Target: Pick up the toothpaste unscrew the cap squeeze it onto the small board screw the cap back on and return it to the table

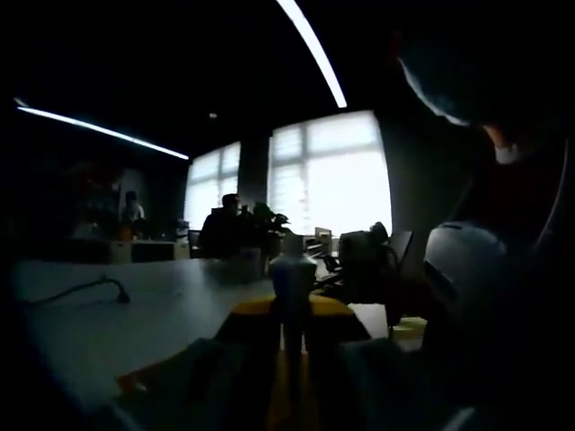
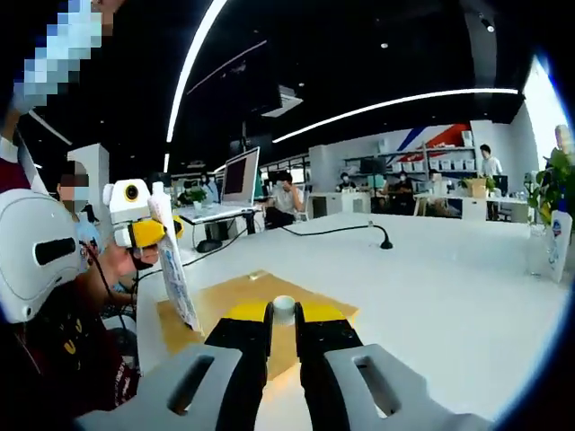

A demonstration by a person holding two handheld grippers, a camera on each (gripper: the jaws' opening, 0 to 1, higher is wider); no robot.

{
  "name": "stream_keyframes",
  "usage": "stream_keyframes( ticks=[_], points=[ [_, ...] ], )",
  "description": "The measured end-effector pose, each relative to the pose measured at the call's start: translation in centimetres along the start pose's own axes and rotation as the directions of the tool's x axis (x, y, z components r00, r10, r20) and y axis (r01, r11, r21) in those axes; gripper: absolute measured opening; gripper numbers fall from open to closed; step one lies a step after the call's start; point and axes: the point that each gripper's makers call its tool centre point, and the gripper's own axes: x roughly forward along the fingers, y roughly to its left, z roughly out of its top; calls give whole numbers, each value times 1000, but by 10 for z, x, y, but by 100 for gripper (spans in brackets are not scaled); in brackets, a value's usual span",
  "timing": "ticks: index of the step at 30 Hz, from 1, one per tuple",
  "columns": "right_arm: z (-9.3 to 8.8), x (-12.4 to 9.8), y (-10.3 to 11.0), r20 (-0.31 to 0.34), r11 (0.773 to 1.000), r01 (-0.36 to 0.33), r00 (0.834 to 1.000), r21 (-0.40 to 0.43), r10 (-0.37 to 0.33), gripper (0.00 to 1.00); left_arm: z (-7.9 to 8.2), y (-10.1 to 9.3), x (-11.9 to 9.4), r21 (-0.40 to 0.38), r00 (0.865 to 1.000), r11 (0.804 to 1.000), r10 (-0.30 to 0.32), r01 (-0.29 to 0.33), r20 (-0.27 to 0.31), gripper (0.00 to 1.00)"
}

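Note:
In the left gripper view my left gripper (image 1: 292, 316) is shut on the toothpaste tube (image 1: 292, 269), which stands upright between the jaws with its bare nozzle at the top. The right gripper view shows that same left gripper (image 2: 158, 235) at the left, holding the white printed tube (image 2: 178, 278) over the edge of the small wooden board (image 2: 243, 292). My right gripper (image 2: 283, 316) is shut on the small white cap (image 2: 284, 307), held above the board's near side. Cap and tube are apart.
The board lies on a wide white table (image 2: 431, 287). A black cable with a small stand (image 2: 383, 237) runs across it. A laptop (image 2: 238, 180) stands behind, a bottle (image 2: 560, 242) at the far right. A person's sleeve and a white device (image 2: 36, 256) are close on the left. People sit at desks behind.

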Motion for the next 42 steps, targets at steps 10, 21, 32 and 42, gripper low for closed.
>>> stream_keyframes(
  ticks=[10, 21, 32, 42],
  points=[
    [42, 9, 41, 66, 981, -194, 979, 4, 193, 9, 3, -1, -3, 12, 1000, 1000, 16, -16, -1, 10],
    [81, 20, 90, 106, 930, -359, 925, -83, 366, 9, 0, -3, -2, 23, 999, 999, 36, -35, -24, 10],
    [92, 31, 120, 100, 894, -429, 891, -128, 442, 9, 2, 0, -6, 44, 998, 997, 58, -56, -35, 10],
    [94, 34, 134, 67, 877, -452, 882, -166, 467, 9, 2, -3, -8, 55, 997, 997, 62, -59, -55, 10]
  ],
)
